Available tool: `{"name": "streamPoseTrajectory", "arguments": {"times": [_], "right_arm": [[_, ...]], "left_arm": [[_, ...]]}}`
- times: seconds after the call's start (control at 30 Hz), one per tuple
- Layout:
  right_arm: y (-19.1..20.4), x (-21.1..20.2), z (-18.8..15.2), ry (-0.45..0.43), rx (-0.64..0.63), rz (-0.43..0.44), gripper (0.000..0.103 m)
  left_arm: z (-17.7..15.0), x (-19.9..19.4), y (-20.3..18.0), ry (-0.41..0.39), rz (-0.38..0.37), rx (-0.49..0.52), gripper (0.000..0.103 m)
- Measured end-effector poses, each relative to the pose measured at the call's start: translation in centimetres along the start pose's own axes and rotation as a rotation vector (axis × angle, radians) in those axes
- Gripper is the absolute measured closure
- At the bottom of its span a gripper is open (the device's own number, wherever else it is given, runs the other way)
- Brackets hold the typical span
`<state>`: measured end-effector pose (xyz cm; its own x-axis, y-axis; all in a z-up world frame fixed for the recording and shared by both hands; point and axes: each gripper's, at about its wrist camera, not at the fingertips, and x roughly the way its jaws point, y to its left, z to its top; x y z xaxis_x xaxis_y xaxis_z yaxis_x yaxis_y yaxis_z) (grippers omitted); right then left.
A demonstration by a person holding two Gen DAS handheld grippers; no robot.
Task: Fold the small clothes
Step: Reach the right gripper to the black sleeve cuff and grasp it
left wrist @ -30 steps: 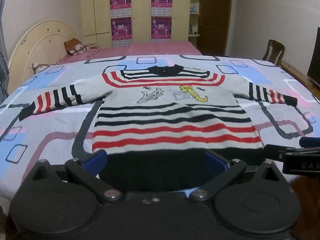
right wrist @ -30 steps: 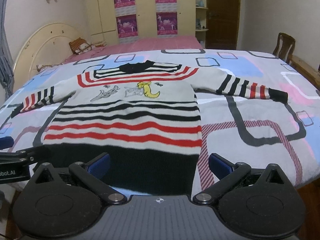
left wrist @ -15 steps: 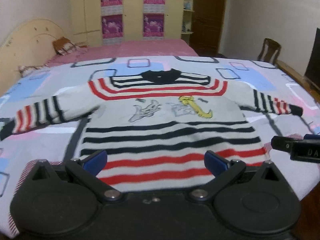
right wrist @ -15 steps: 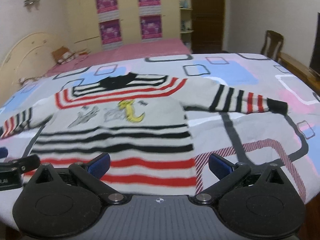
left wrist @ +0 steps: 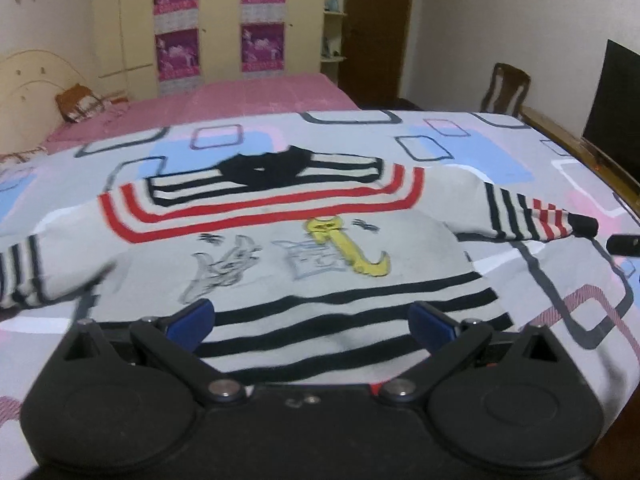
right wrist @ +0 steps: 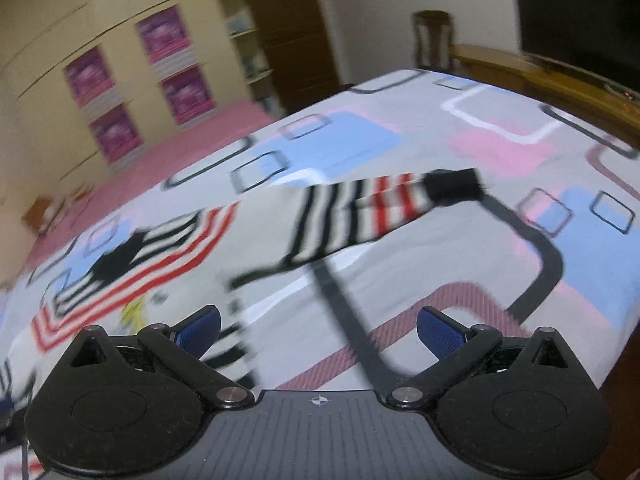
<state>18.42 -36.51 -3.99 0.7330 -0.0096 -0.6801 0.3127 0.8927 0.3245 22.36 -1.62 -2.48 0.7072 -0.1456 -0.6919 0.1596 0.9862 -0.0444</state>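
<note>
— What's the room like?

— A bedroom: a bed (left wrist: 500, 152) under a grey cover printed with blue, pink and dark rounded squares, a pink sheet (left wrist: 248, 96) beyond it, and a cream wardrobe (left wrist: 120, 20) with purple posters (left wrist: 262, 46) on its doors.

— And the garment?

— A small striped sweater (left wrist: 304, 240) lies flat on the cover, front up. Its black collar (left wrist: 264, 168) points away toward the wardrobe, the hem toward the cameras, so the body runs near to far. The sleeves stretch out sideways; the one on the right ends in a black cuff (right wrist: 452, 184), which points toward the wooden bed edge (right wrist: 560, 76).

— Where are the tongs?

— The left gripper (left wrist: 310, 320) is over the lower body, blue pads spread wide, nothing between them. The right gripper (right wrist: 318, 330) is just as wide apart and empty, over the cover beside the sweater's side, with the sleeve lying across ahead of it. The right view is blurred.

— Anything further out?

— A wooden chair (left wrist: 506, 88) by the wall and a dark screen (left wrist: 616, 100) at the right.
</note>
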Motion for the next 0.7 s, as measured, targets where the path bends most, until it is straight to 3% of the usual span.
{"name": "streamPoseTrajectory", "arguments": {"times": [0.07, 0.33, 0.37, 0.4, 0.43, 0.7], "right_arm": [[-2.1, 1.0, 1.3, -0.022, 0.044, 0.011, 0.0], [-9.6, 8.8, 6.3, -0.055, 0.199, 0.027, 0.001], [-10.5, 9.7, 6.7, -0.06, 0.215, 0.034, 0.011], [-11.3, 10.6, 7.1, -0.059, 0.23, 0.039, 0.029], [-12.0, 11.8, 7.5, -0.037, 0.25, 0.048, 0.055], [-16.3, 16.7, 7.9, 0.033, 0.407, 0.089, 0.056]], "left_arm": [[0.5, 1.3, -0.6, 0.012, -0.028, -0.002, 0.0], [3.8, 7.1, -3.0, 0.056, -0.023, -0.049, 0.0], [4.2, 7.7, -3.3, 0.061, -0.024, -0.049, 0.0], [4.6, 8.2, -3.7, 0.064, -0.019, -0.051, 0.0], [5.0, 8.8, -4.1, 0.066, -0.013, -0.055, 0.0], [7.2, 11.9, -5.4, 0.071, 0.045, -0.116, 0.0]]}}
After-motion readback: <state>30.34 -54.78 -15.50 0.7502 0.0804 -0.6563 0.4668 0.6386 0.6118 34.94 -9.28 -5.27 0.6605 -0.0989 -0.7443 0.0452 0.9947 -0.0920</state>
